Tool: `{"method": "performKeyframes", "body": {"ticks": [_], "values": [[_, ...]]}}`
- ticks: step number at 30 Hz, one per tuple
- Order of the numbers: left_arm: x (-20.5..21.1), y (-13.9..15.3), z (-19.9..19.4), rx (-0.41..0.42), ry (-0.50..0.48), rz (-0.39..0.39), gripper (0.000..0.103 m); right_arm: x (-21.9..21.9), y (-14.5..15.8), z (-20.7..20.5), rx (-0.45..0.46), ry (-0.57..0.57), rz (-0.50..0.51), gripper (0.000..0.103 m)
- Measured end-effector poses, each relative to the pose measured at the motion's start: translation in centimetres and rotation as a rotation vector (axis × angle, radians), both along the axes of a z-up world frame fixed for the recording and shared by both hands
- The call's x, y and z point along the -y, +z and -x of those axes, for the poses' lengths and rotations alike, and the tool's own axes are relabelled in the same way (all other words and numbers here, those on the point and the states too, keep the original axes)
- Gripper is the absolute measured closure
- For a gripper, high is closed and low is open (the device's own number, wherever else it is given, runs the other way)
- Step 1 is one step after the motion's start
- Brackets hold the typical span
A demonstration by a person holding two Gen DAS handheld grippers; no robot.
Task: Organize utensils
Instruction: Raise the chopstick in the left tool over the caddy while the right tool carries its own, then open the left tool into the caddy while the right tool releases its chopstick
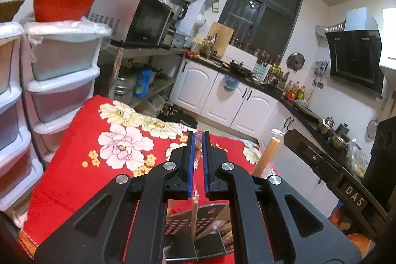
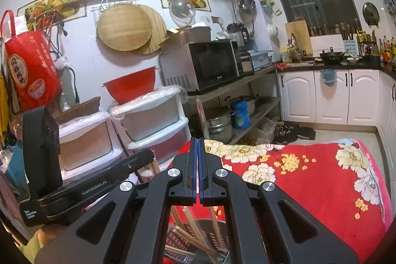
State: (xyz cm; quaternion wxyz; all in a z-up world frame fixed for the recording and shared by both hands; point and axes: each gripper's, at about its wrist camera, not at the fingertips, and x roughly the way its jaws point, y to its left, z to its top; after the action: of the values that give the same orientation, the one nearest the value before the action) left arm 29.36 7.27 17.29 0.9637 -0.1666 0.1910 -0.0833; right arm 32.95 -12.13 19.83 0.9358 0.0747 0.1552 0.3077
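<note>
Left gripper [image 1: 198, 140]: blue pads nearly together, pinching a thin clear plastic wrap; a chopstick [image 1: 195, 209] shows just below the jaws, in line with the gap. We can't tell whether the pads touch the stick itself.

Right gripper [image 2: 199, 145]: jaws pressed together, nothing between them.

Chopsticks [image 2: 195, 229] stand tilted in a perforated metal holder [image 2: 210, 234] directly under both grippers, on the red floral cloth [image 2: 309, 184]. Another wooden stick [image 1: 266, 156] rises just right of the left gripper.
</note>
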Motion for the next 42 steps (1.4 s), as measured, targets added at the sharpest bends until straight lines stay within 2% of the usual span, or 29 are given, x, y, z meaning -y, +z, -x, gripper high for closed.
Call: {"method": "performKeyframes", "body": {"ticks": [13,30,32,35,36,38,41,42], "values": [[0.5,-3.4,-0.4,-0.079,-0.004,-0.014,0.101,0.3,-4.4,-0.2,-0.093,0.005,0.040,0.102],[1.1,-4.9,0.0,-0.118,0.011,-0.048,0.101,1.5,-7.1,0.4,-0.182,-0.024,0.074,0.101],[1.1,-4.9,0.1,-0.120,0.012,-0.048,0.100,1.7,-7.3,0.6,-0.187,-0.029,0.079,0.101],[1.1,-5.1,0.2,-0.128,0.010,-0.050,0.087,2.1,-7.6,0.7,-0.199,-0.039,0.084,0.099],[1.1,-5.1,0.3,-0.129,0.011,-0.052,0.083,2.3,-7.7,0.7,-0.202,-0.044,0.086,0.095],[1.1,-5.2,0.6,-0.129,0.013,-0.058,0.083,2.5,-7.7,0.9,-0.202,-0.050,0.090,0.089],[1.1,-5.2,0.7,-0.131,0.012,-0.057,0.078,2.9,-7.7,1.2,-0.201,-0.058,0.093,0.085],[1.1,-5.2,0.8,-0.131,0.012,-0.058,0.074,3.1,-7.8,1.3,-0.203,-0.062,0.095,0.079]]}}
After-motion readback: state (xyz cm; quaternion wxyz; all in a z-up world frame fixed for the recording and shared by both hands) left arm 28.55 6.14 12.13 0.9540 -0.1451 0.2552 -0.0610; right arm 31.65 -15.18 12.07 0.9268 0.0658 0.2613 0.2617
